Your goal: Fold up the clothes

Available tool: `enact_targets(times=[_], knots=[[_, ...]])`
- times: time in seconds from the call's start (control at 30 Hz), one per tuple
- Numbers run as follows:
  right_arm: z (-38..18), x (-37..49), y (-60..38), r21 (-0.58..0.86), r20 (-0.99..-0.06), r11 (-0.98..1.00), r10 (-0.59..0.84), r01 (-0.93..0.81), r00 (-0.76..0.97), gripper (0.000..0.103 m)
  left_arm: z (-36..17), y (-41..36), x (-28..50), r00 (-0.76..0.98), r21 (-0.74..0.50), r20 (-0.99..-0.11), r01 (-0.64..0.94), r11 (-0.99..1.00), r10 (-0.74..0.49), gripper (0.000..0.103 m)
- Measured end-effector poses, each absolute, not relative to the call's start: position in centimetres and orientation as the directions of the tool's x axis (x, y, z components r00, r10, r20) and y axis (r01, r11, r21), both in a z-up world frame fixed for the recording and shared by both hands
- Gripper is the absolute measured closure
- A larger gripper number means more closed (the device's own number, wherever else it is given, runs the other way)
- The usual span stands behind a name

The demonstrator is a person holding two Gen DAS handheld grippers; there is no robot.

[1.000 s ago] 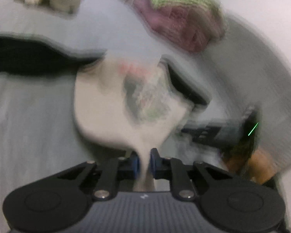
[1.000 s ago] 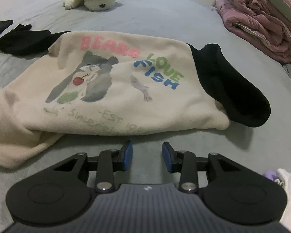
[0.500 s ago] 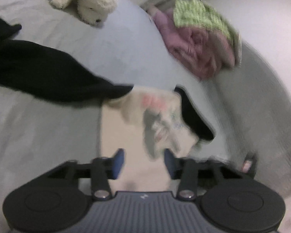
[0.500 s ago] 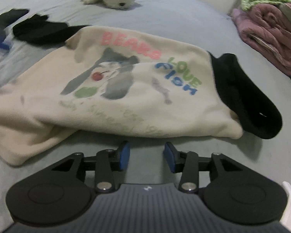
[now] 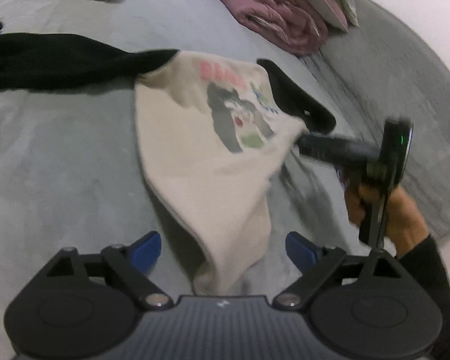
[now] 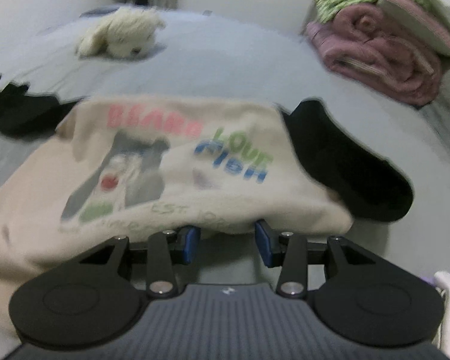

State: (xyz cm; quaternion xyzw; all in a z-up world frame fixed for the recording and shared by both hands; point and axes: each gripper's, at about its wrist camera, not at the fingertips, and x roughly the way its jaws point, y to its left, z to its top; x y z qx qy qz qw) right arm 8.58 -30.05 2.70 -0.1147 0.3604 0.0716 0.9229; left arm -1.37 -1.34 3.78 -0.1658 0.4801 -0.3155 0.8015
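1. A cream fleece sweatshirt with black sleeves and a printed bear with coloured lettering (image 6: pixel 177 162) is seen spread, print upward, on a grey bed cover (image 5: pixel 60 156). One black sleeve (image 5: pixel 60 60) is stretched out sideways; the other black sleeve (image 6: pixel 345 162) is doubled in beside the body.

2. The left gripper (image 5: pixel 222 247) is held with its jaws spread wide and nothing between them; a cream corner of the garment lies just ahead of the blue pads (image 5: pixel 145 247).

3. The right gripper (image 6: pixel 227 241) is likewise seen parted and empty, its tips pushed up against, or slightly under, the near cream edge; no cloth is pinched.

4. The fabric is judged soft, thick and light: it will sag and bunch when lifted, it is unlikely to slip from the pads, and it cannot be damaged by a firm pinch. A hold is best taken at an edge or corner, with both layers caught together, so that the panel travels as one sheet.

5. How far the folding has gone cannot be settled, since one sleeve lies in and one out.

6. No container is in view. A rolled pink blanket under a green knitted throw (image 6: pixel 384 48) is stacked at the far edge, and a white plush toy (image 6: pixel 120 36) lies beyond the garment.
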Motion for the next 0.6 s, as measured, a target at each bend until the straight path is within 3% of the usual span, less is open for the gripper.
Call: enact_targets(times=[0.07,0.1,0.13,0.2,0.23,0.3,0.4,0.6], knots=[[2.7,9.1,-29.8,-0.161,-0.662,0.965,0.050,-0.207,0.748,0.059,3.8,-2.2,-1.6,0.335,-0.576,-0.643,0.382,0.723,-0.689,0.014],[2.7,9.3,-29.7,-0.161,-0.652,0.966,0.050,-0.203,0.757,0.059,3.9,-2.5,-1.5,0.339,-0.567,-0.641,0.395,0.723,-0.689,0.021],[2.7,9.6,-29.6,-0.162,-0.642,0.967,0.050,-0.198,0.765,0.059,4.0,-2.9,-1.4,0.343,-0.559,-0.639,0.408,0.722,-0.689,0.041],[2.7,10.1,-29.4,-0.162,-0.621,0.968,0.050,-0.190,0.782,0.059,4.3,-3.2,-1.1,0.358,-0.548,-0.633,0.419,0.724,-0.687,0.073],[2.7,10.3,-29.3,-0.162,-0.610,0.969,0.050,-0.186,0.791,0.059,4.4,-2.8,-0.5,0.379,-0.559,-0.620,0.400,0.726,-0.687,0.082],[2.7,10.8,-29.6,-0.127,-0.616,0.976,0.063,-0.178,0.786,0.057,4.7,-1.8,0.8,0.426,-0.590,-0.592,0.350,0.728,-0.684,0.090],[3.2,11.0,-30.8,-0.031,-0.658,0.988,0.094,-0.152,0.747,0.053,5.0,-0.6,2.3,0.485,-0.615,-0.571,0.281,0.736,-0.662,0.095],[3.2,10.3,-34.4,0.248,-0.764,0.964,0.258,-0.100,0.592,0.051,4.9,0.4,3.2,0.508,-0.640,-0.570,0.219,0.736,-0.646,0.096]])
